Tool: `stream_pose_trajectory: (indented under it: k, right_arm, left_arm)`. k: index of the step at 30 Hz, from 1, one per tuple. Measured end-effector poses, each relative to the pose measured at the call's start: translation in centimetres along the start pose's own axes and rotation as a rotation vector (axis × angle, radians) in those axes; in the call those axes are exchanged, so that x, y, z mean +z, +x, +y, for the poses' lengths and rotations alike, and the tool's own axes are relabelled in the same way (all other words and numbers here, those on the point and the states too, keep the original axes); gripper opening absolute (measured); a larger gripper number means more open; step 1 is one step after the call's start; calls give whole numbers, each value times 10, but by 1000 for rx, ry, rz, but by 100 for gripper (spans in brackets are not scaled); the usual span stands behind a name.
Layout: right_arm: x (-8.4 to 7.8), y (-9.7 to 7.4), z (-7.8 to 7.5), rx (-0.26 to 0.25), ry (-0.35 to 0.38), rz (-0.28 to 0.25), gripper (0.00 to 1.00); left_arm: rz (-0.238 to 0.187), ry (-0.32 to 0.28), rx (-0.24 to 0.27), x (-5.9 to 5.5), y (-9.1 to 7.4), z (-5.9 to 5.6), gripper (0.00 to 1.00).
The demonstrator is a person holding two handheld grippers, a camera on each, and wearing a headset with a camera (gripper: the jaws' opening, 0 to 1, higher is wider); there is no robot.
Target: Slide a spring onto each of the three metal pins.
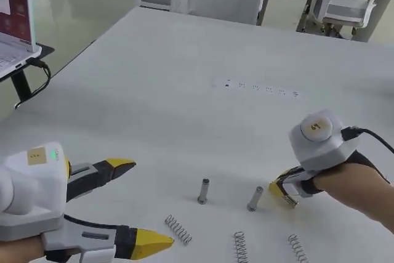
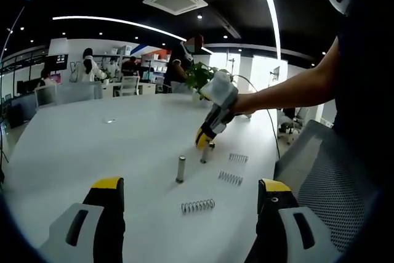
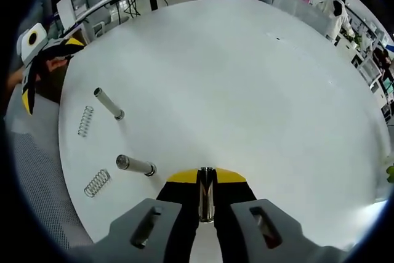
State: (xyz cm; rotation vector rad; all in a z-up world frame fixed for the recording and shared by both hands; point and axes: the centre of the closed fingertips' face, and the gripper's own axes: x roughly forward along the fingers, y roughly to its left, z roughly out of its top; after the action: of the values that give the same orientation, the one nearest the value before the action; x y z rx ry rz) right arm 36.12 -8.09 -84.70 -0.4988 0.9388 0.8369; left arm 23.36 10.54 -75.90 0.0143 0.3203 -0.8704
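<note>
White table [image 1: 184,78]. My L tool [image 1: 151,201]: jaws wide apart, over near edge. My R tool [image 3: 206,177]: clamped on 1 pin [image 3: 206,198], just beside 3rd pin [image 1: 255,198]. 2nd pin [image 1: 203,191] and 3rd stand upright mid-table. 3 springs [image 1: 178,229] [image 1: 240,246] [image 1: 298,247] lie flat near them.

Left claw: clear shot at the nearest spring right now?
Probably yes. The left claw is open, and the spring lies flat on the table just ahead of it, with nothing between. The nearest pin stands beyond it.
</note>
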Motion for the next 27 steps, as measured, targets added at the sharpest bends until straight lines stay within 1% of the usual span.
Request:
stream_pose_trajectory:
  k: [5,8,20,27]
  right_arm:
    - [2,-7,0,-8,9,-14,4]
    - [2,-11,1,-14,12,-25,4]
    - [0,-20,1,-27,30,-50,4]
    - [1,-28,1,-35,39,-66,4]
  left_arm:
    - [-1,3,-2,1,-1,0,87]
    - [-1,9,-6,3,0,-2,87]
    - [1,19,-16,5,1,-7,87]
    - [-1,24,-20,8,2,-8,87]
